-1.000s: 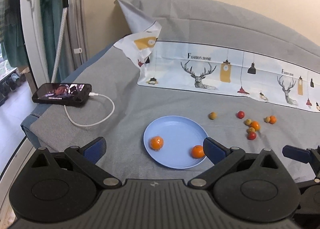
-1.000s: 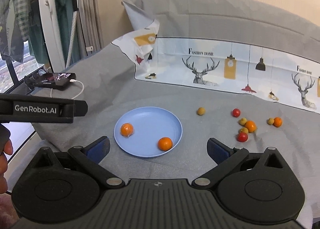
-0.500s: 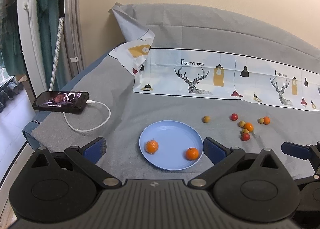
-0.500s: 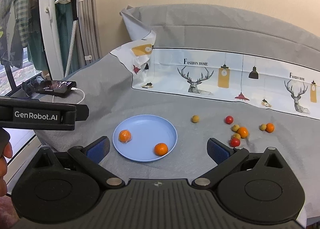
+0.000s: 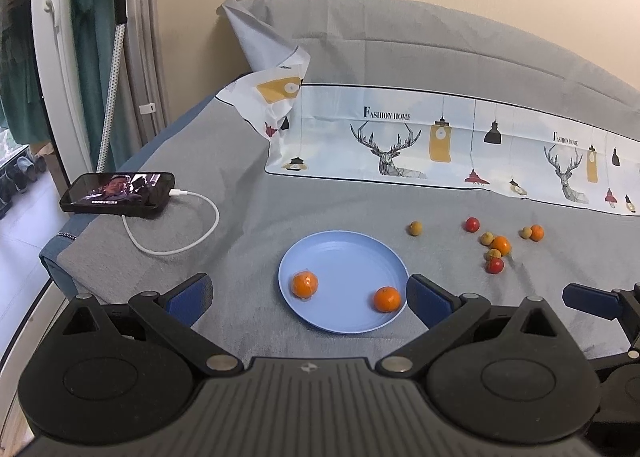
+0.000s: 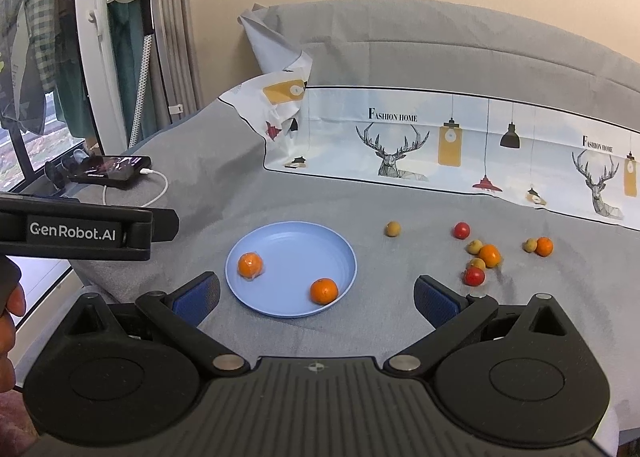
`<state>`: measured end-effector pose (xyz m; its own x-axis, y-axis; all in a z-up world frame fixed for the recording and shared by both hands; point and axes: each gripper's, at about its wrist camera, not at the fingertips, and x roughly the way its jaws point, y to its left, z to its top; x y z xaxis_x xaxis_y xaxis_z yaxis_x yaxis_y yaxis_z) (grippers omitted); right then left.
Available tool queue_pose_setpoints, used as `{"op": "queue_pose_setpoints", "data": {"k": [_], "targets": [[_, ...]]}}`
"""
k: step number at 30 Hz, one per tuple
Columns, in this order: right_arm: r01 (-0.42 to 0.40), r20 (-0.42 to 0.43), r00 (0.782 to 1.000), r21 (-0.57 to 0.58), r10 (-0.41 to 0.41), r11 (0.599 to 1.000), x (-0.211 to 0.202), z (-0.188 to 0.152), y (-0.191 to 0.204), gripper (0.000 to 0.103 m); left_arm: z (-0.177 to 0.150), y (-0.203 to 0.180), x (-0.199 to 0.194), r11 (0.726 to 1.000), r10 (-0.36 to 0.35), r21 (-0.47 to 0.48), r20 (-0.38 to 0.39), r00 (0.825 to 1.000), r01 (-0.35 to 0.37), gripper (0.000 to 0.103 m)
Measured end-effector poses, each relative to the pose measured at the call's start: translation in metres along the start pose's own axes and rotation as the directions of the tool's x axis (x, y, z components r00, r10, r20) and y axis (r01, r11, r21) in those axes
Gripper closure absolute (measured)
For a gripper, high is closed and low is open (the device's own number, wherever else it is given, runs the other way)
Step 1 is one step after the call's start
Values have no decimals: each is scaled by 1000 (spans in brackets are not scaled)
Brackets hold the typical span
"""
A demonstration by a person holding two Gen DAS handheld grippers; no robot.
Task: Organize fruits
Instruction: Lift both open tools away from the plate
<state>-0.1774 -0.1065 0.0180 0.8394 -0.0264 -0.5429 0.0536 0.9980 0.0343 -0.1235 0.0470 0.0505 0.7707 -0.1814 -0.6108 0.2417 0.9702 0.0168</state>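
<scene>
A blue plate [image 5: 344, 257] [image 6: 292, 245] lies on the grey cloth and holds two oranges [image 5: 305, 284] [image 5: 387, 299]. Right of it lie several loose small fruits: a yellow-brown one [image 5: 415, 228], red ones [image 5: 472, 224] [image 5: 495, 265], and oranges [image 5: 501, 245] [image 5: 536, 232]. They also show in the right wrist view [image 6: 489, 255]. My left gripper [image 5: 308, 295] is open and empty, held back near the plate's front edge. My right gripper [image 6: 316, 297] is open and empty, also at the front. The fruits are well ahead of both.
A phone [image 5: 118, 193] with a white cable [image 5: 180, 245] lies at the left edge of the surface. A printed cloth [image 5: 440, 145] runs along the back. A garment steamer pole [image 5: 114, 57] stands at the left. The surface drops off at the left and front.
Both grippers have pulled back and risen a little, so the plate and fruits look smaller and farther. The fruits have not moved. Both grippers stayed open.
</scene>
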Motion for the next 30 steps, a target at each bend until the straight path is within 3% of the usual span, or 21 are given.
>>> {"op": "queue_pose_setpoints", "data": {"k": [30], "targets": [[1,-82,997,75,5,997,41,-5,-25,1,13,-22,52,999,-4,37,-111,994,8,0]]}}
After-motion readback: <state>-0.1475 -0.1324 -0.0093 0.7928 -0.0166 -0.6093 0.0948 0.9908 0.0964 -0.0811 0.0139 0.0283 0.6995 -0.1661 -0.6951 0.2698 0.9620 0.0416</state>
